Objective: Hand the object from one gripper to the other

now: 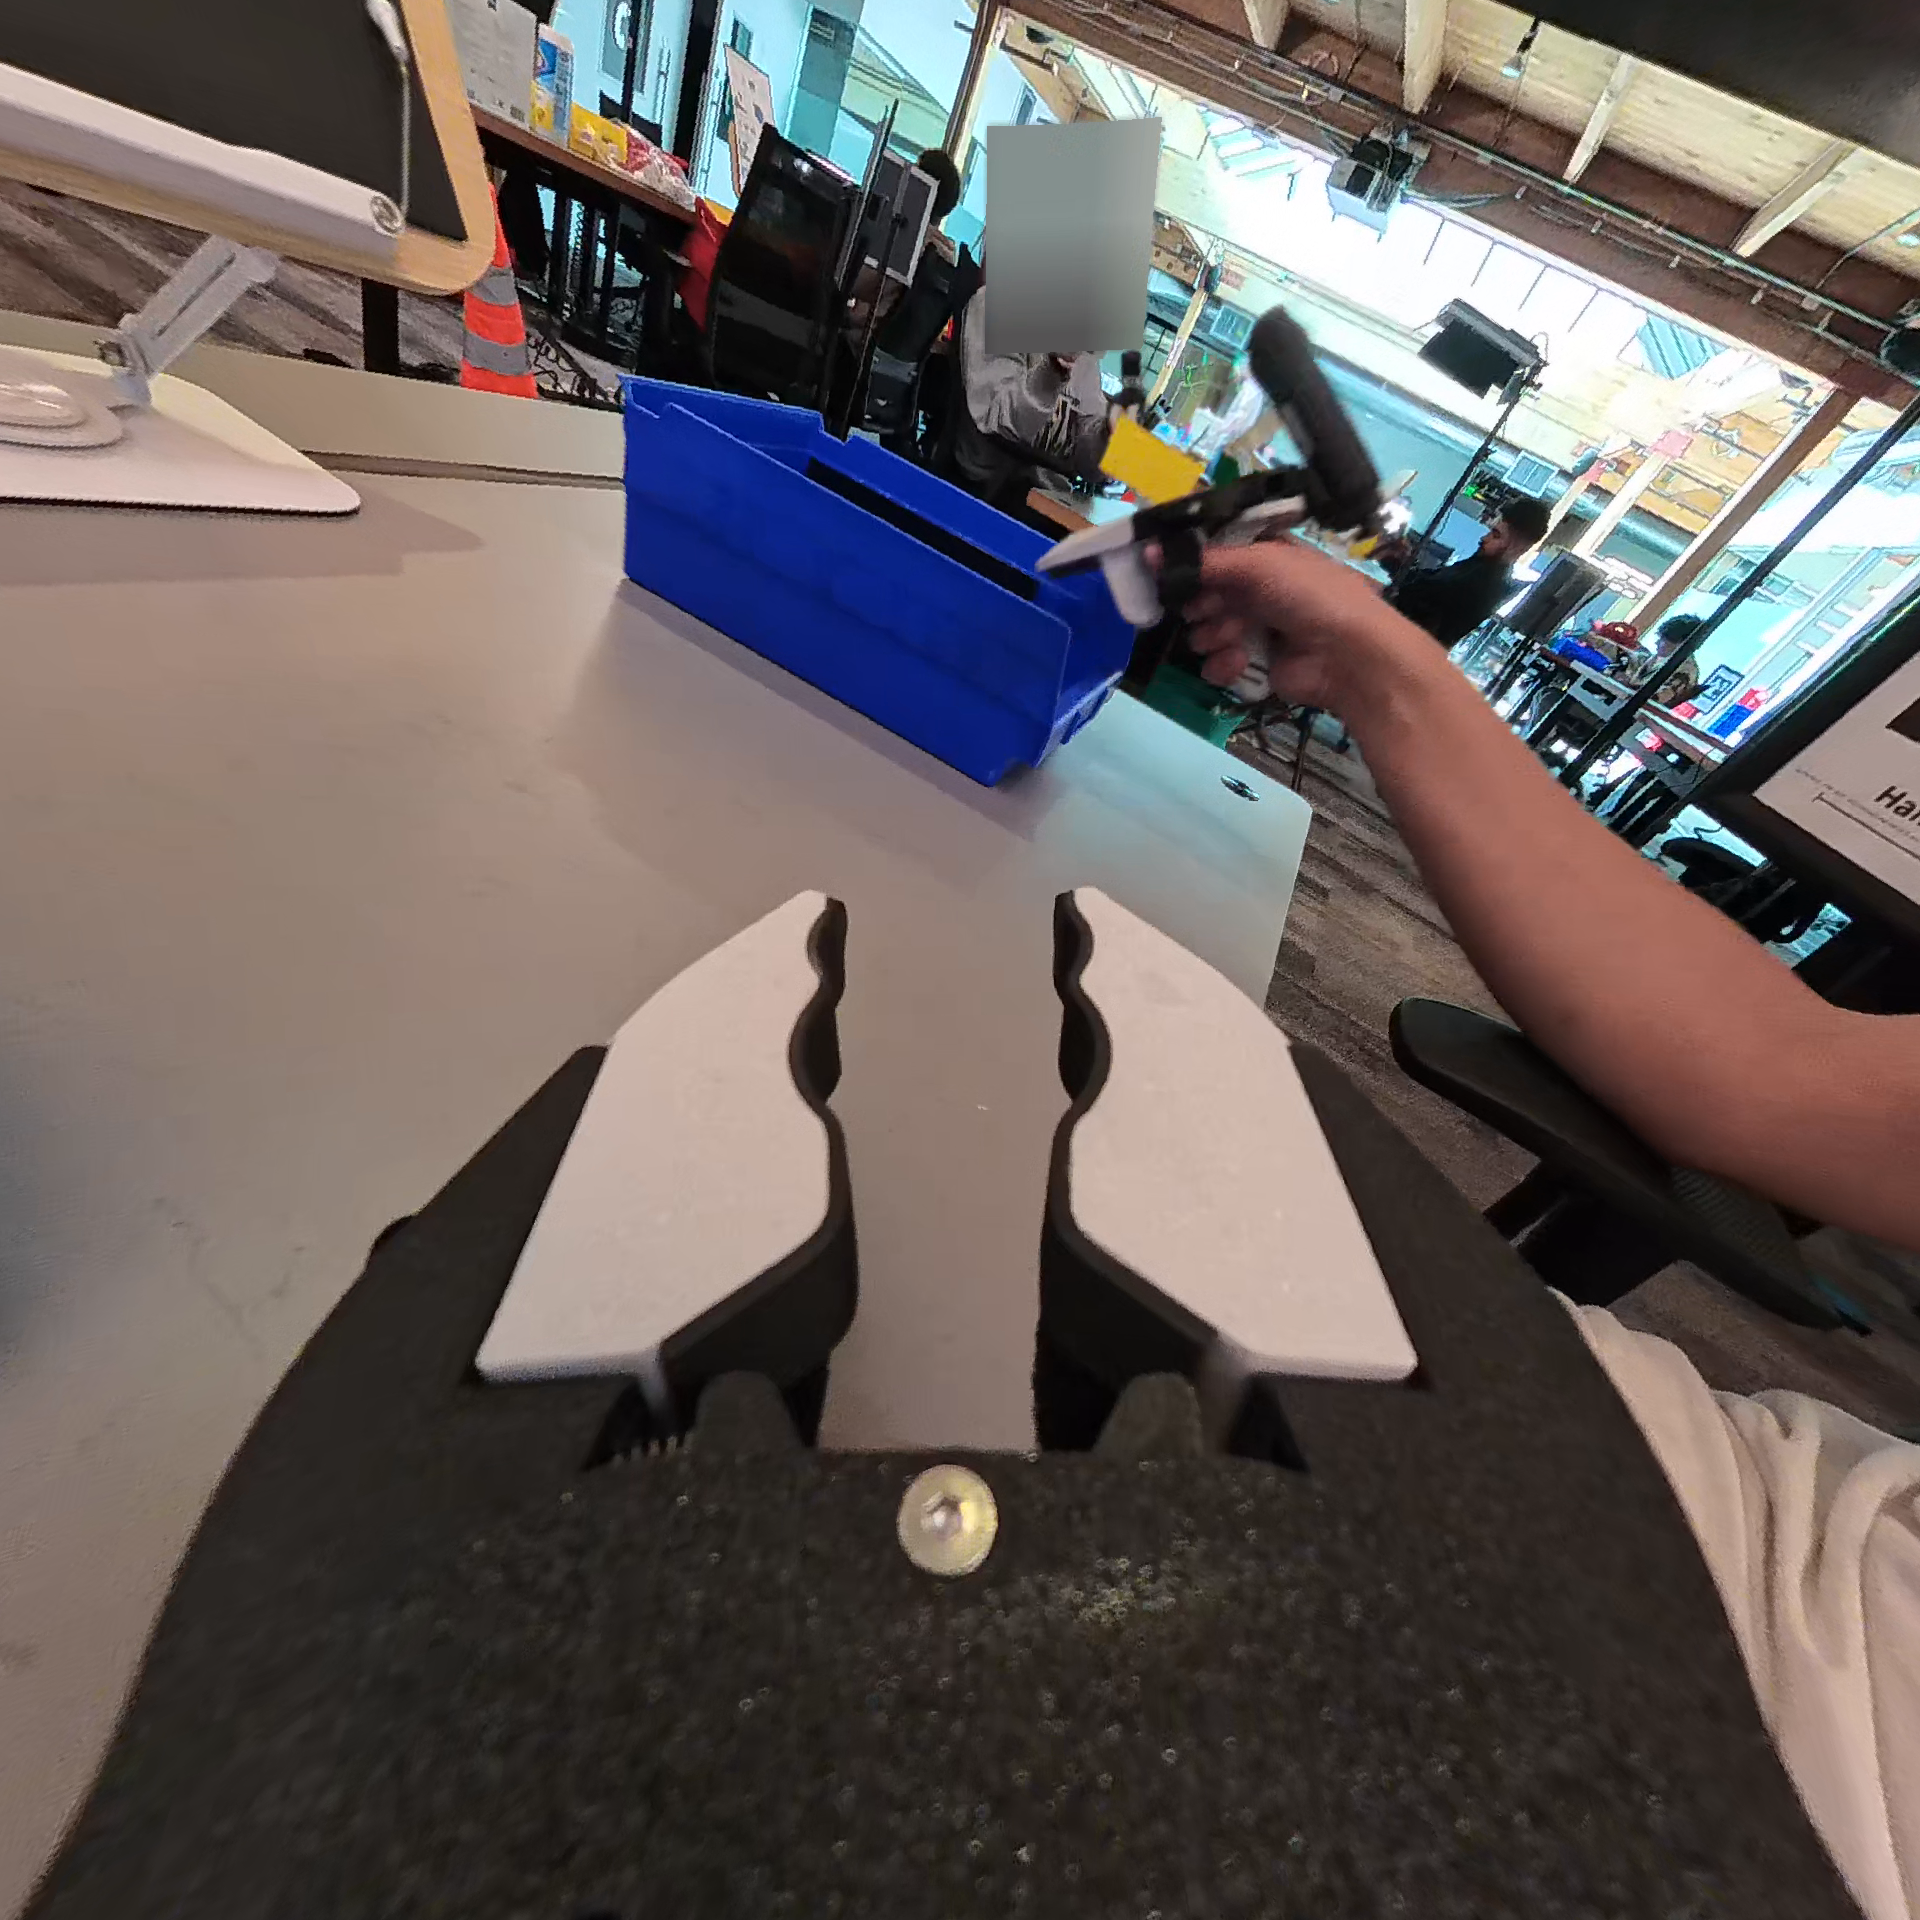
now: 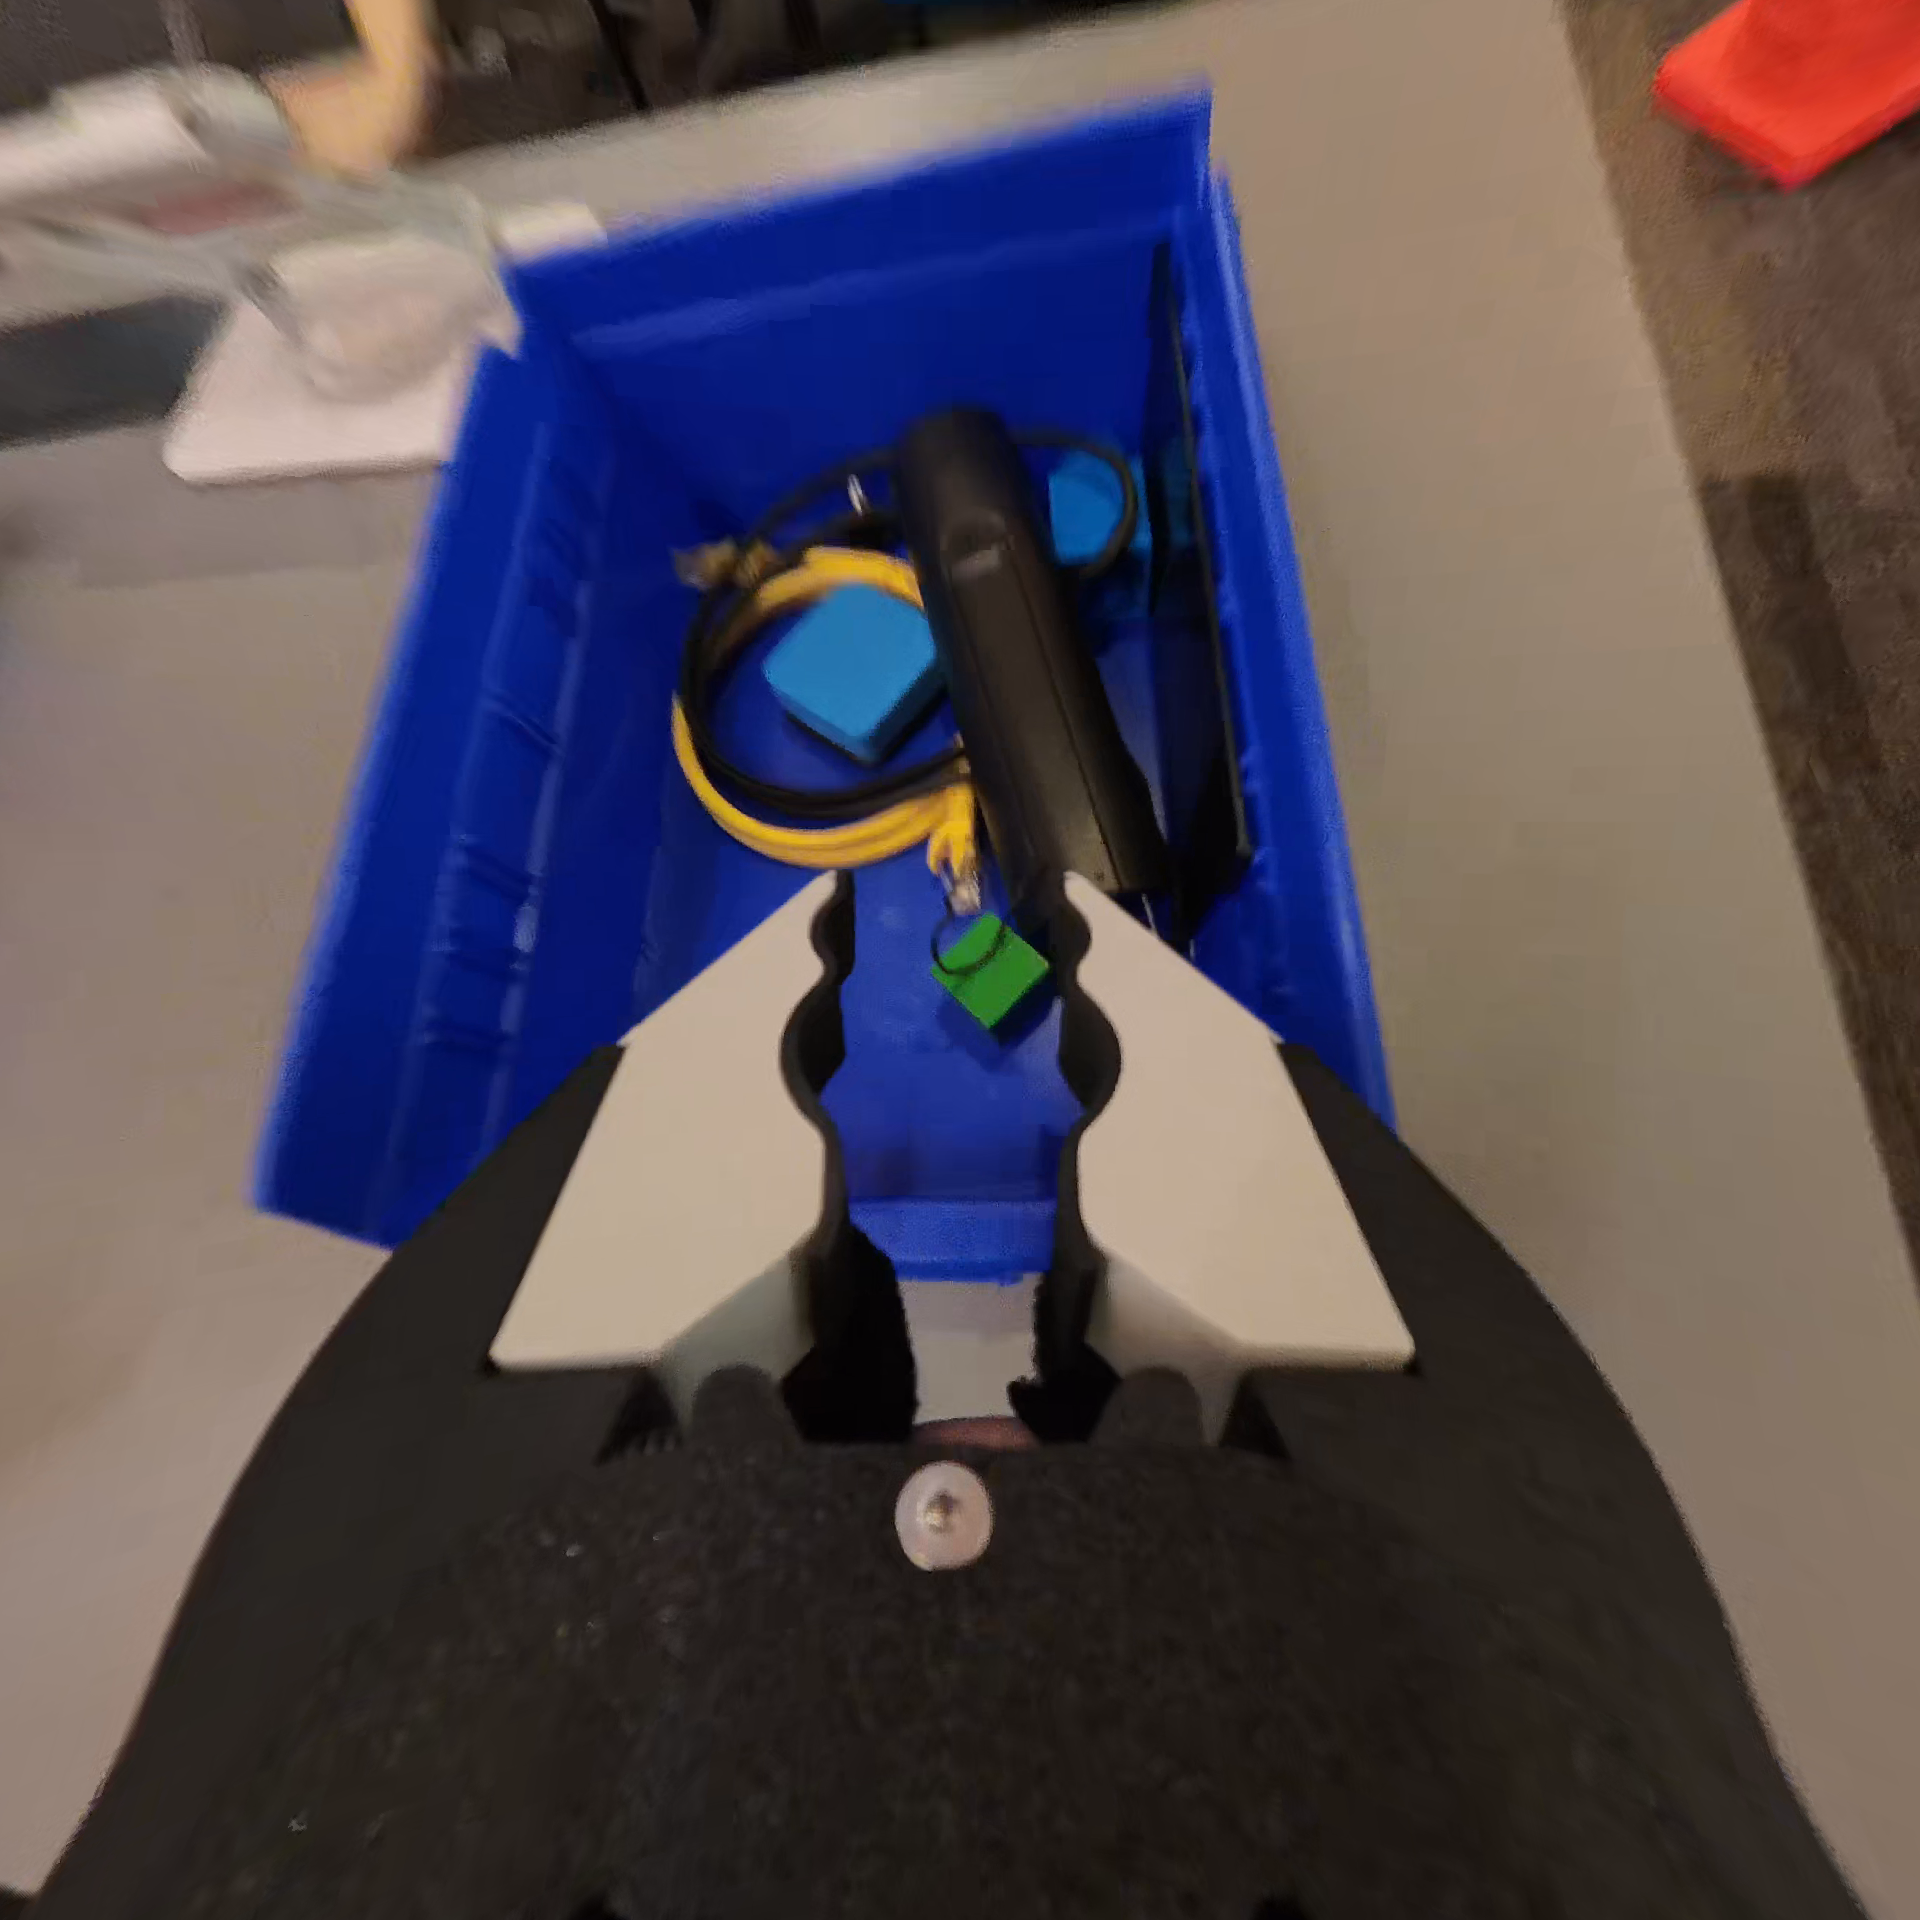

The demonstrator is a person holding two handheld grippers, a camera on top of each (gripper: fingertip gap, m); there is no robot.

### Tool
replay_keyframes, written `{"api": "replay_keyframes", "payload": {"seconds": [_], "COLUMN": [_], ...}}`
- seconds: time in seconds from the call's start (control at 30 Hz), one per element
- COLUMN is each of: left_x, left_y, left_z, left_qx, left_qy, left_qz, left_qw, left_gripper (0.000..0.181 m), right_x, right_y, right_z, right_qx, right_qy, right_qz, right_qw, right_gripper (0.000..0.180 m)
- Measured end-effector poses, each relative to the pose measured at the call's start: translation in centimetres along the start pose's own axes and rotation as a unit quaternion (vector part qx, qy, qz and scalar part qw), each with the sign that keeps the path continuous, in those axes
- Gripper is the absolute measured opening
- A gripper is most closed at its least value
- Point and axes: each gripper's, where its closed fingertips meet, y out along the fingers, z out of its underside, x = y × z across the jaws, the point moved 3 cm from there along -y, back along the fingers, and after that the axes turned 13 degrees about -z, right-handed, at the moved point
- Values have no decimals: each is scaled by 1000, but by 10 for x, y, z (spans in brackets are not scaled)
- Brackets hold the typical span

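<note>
A blue bin (image 1: 831, 592) stands on the grey table (image 1: 364, 831). My left gripper (image 1: 945, 914) is open and empty, low over the table and short of the bin. My right gripper (image 2: 951, 894) is open and empty, held above the bin (image 2: 499, 831) and pointing down into it; it also shows in the left wrist view (image 1: 1101, 561), in a hand. In the bin lie a long black device (image 2: 1008, 644), a coiled yellow cable (image 2: 821, 831), two blue blocks (image 2: 852, 665) and a small green block (image 2: 987, 971) just beyond the fingertips.
A white stand base (image 1: 156, 447) sits at the table's far left. An orange cone (image 1: 497, 312) stands on the floor behind. A black chair armrest (image 1: 1558, 1122) and the person's forearm (image 1: 1558, 831) are to the right, past the table edge (image 1: 1288, 883). A black divider (image 2: 1195, 623) stands in the bin. About 45 centimetres separates my left fingertips from my right.
</note>
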Motion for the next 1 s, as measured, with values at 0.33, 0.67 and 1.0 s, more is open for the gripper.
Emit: {"api": "replay_keyframes", "payload": {"seconds": [0.33,0.67,1.0], "left_x": [15,21,19], "left_y": [-13,-16,-19], "left_z": [3,23,17], "left_qx": [17,67,85], "left_qy": [12,108,182], "left_qz": [-54,-107,-74], "left_qw": [998,986,977], "left_gripper": [38,47,47], "right_x": [200,281,274], "right_y": [-40,6,14], "right_z": [-2,140,132], "right_qx": [-147,-89,-83], "right_qy": [-114,-58,3], "right_qz": [-242,-358,-393], "right_qw": [952,928,916], "right_gripper": [37,38,38]}}
